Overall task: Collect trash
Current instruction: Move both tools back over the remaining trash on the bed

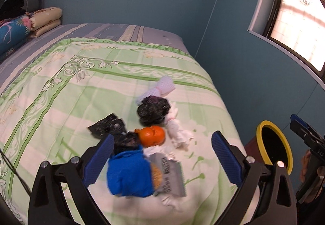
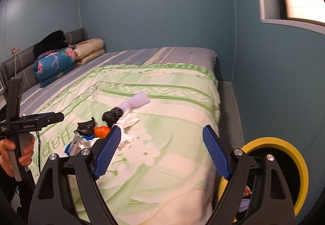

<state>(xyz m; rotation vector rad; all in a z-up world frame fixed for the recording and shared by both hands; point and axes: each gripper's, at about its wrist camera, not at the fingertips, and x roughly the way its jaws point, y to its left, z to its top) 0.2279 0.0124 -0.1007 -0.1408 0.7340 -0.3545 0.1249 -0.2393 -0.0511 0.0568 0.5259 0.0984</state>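
Left wrist view: the left tool hangs above the bed, its blue pads spread wide with nothing pressed between them. Under it, low in the centre of the frame, lies the heap of trash: a blue wrapper, a grey printed packet, an orange round thing, two black crumpled bags, white tissue and, farthest up, a white foam net. The pieces touch or overlap one another on the green quilt. At the lower right, beside the bed's edge, stands a bin with a yellow rim, its inside dark.

In the right wrist view the right tool also stands wide apart and empty, over bare quilt near the bed's lower right corner. The same heap lies to the left of its left pad, and the bin fills the lower right of the frame, with scraps inside. At the far left a hand grips the other tool's handle. Folded bedding sits at the upper left.
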